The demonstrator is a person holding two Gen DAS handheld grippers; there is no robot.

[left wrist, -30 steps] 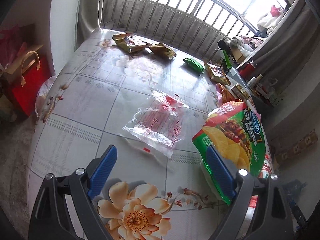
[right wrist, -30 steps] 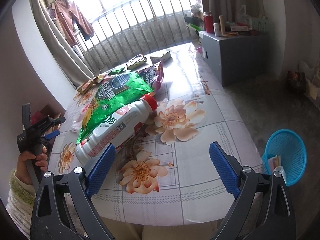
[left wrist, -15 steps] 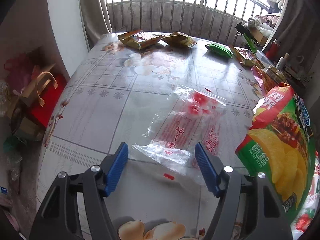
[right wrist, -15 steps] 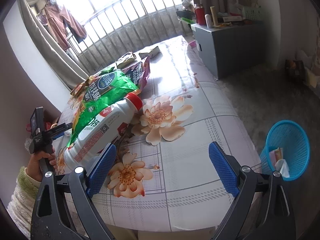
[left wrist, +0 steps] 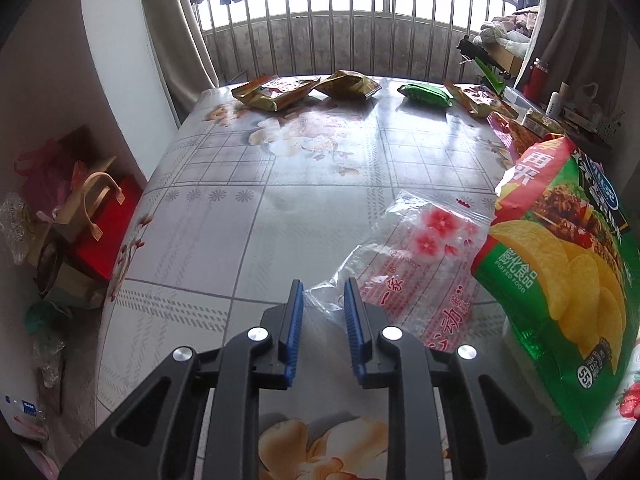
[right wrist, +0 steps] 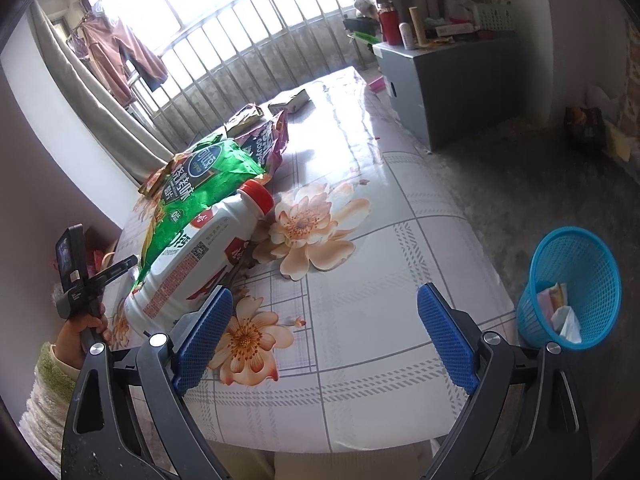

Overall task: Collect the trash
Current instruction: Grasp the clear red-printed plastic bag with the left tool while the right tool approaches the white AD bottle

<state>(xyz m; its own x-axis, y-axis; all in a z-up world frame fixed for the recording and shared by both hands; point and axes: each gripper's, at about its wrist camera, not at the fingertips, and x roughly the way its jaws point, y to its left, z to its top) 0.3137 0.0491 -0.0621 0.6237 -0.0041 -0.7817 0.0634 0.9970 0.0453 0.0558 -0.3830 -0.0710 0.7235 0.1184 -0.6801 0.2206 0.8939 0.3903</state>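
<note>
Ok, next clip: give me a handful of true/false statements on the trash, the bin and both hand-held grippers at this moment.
1. The left hand-held gripper has a corner of the clear plastic bag between its closing jaws. True.
2. The right hand-held gripper holds the milk bottle. False: it is open and holds nothing.
3. The blue basket sits on the table. False: it stands on the floor beside it.
4. The basket already holds some trash. True.
5. The chip bag lies partly on the bottle. True.

Both wrist cameras look down close over the worktop (left wrist: 256,220). The left faces the window railing (left wrist: 340,40), the right the blue basket (right wrist: 572,292); both share the green chip bag (left wrist: 568,264).
</note>
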